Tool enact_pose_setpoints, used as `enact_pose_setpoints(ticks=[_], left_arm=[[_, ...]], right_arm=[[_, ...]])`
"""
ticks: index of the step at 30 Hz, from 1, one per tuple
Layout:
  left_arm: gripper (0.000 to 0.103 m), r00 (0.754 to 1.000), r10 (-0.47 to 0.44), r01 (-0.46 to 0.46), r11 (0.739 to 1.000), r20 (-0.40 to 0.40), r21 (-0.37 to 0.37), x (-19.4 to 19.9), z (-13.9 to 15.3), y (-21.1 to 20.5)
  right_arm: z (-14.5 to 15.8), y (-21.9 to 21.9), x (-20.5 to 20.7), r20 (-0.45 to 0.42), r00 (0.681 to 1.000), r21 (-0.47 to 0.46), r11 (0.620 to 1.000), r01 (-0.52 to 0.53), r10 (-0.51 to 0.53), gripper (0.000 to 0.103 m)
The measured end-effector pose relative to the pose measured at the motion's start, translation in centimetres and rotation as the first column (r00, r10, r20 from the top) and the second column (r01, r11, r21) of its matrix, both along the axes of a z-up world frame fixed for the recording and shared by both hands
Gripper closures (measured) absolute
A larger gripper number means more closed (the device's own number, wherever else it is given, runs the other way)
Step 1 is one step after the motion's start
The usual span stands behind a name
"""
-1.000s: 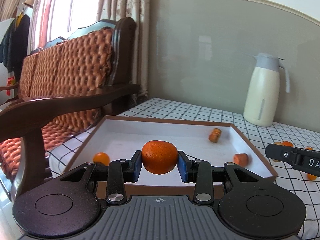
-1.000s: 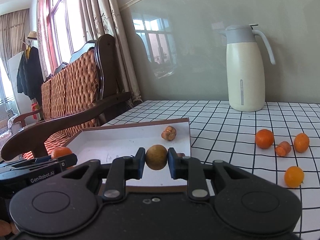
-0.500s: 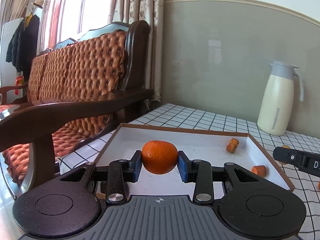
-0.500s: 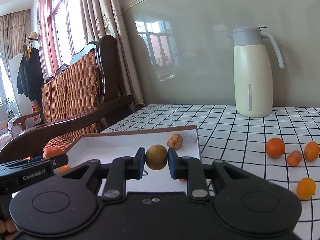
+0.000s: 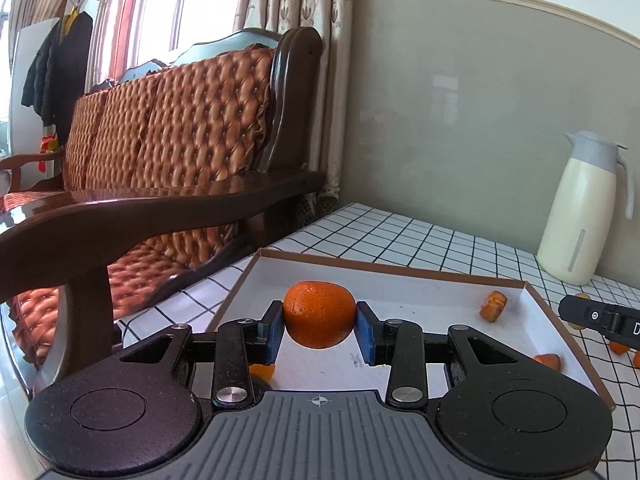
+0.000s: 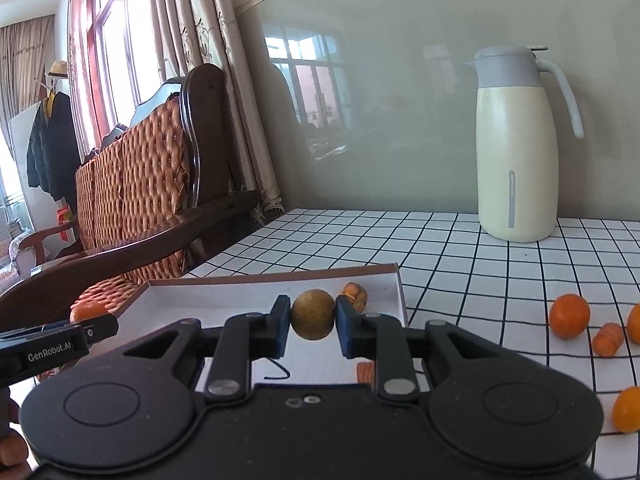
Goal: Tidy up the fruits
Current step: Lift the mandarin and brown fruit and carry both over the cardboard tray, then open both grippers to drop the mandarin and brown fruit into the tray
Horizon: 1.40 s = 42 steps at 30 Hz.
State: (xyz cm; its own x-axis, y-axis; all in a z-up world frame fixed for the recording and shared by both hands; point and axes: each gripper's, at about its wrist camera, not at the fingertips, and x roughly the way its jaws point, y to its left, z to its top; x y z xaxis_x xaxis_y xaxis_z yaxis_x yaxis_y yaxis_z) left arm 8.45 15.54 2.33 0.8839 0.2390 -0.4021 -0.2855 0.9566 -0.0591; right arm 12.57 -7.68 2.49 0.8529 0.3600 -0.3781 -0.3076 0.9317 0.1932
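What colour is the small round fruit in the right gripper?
Brownish-tan round fruit, clearest in the right wrist view.

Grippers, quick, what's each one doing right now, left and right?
Left gripper: closed on an orange.
Right gripper: closed on a small brownish round fruit.

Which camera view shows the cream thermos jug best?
The right wrist view: the cream thermos jug stands whole, large and sharp on the checked table. The left wrist view shows it small at the right edge.

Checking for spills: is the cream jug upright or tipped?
Upright: the cream jug stands on its base on the checked tablecloth, lid on top.
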Motion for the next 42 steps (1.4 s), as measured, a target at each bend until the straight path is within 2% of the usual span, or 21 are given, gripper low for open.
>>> enact_pose_setpoints(ticks=[7, 30, 33, 34, 35, 36, 37, 38, 39, 41, 42], left_arm=[[0.065, 1.000, 0.008, -0.009, 1.000, 0.005, 0.021, 1.9, 0.4, 0.9], [0.065, 0.998, 0.030, -0.030, 1.000, -0.056, -0.007, 5.7, -1.2, 3.4], [0.065, 0.997, 0.035, -0.037, 0.999, -0.065, -0.023, 6.4, -1.4, 3.7], [0.065, 0.997, 0.034, -0.035, 0.999, -0.073, -0.019, 6.6, -1.5, 3.7], [0.065, 0.996, 0.030, -0.032, 0.999, -0.082, -0.020, 6.9, -1.6, 3.7], [0.061, 0.996, 0.030, -0.032, 0.999, -0.083, -0.022, 6.9, -1.7, 3.7], [0.034, 0.997, 0.029, -0.030, 0.999, -0.078, -0.021, 6.9, -1.6, 3.6], [0.016, 0.997, 0.029, -0.030, 0.999, -0.067, -0.012, 6.7, -1.2, 3.5], [0.000, 0.998, 0.051, -0.050, 0.999, -0.040, 0.006, 6.3, -0.7, 3.3], [0.000, 0.996, 0.071, -0.074, 0.996, 0.057, 0.058, 4.8, 0.7, 2.8], [0.000, 0.995, 0.066, -0.071, 0.995, 0.074, 0.066, 4.5, 1.1, 2.7]], right_arm=[[-0.2, 0.5, 1.3, -0.003, 1.000, -0.001, 1.000, -0.001, 0.001, 0.087], [-1.4, 1.9, 5.4, -0.072, 0.996, -0.031, 0.999, 0.043, -0.045, 0.087], [-1.8, 2.1, 5.6, -0.082, 0.995, -0.042, 0.997, 0.058, -0.061, 0.081], [-1.8, 2.0, 5.6, -0.078, 0.995, -0.040, 0.997, 0.065, -0.068, 0.073], [-1.6, 1.8, 5.5, -0.069, 0.995, -0.028, 0.997, 0.072, -0.074, 0.058], [-1.4, 1.6, 5.2, -0.053, 0.995, -0.010, 0.997, 0.082, -0.082, 0.049], [-1.0, 1.3, 4.8, -0.025, 0.994, 0.011, 0.995, 0.103, -0.102, 0.030], [-0.6, 1.1, 4.3, 0.008, 0.993, 0.025, 0.993, 0.116, -0.116, 0.025], [0.0, 0.9, 3.8, 0.047, 0.991, 0.034, 0.992, 0.123, -0.125, 0.026], [0.8, 0.5, 2.9, 0.106, 0.986, 0.045, 0.991, 0.128, -0.132, 0.023], [1.1, 0.4, 2.6, 0.124, 0.984, 0.047, 0.991, 0.126, -0.131, 0.022]])
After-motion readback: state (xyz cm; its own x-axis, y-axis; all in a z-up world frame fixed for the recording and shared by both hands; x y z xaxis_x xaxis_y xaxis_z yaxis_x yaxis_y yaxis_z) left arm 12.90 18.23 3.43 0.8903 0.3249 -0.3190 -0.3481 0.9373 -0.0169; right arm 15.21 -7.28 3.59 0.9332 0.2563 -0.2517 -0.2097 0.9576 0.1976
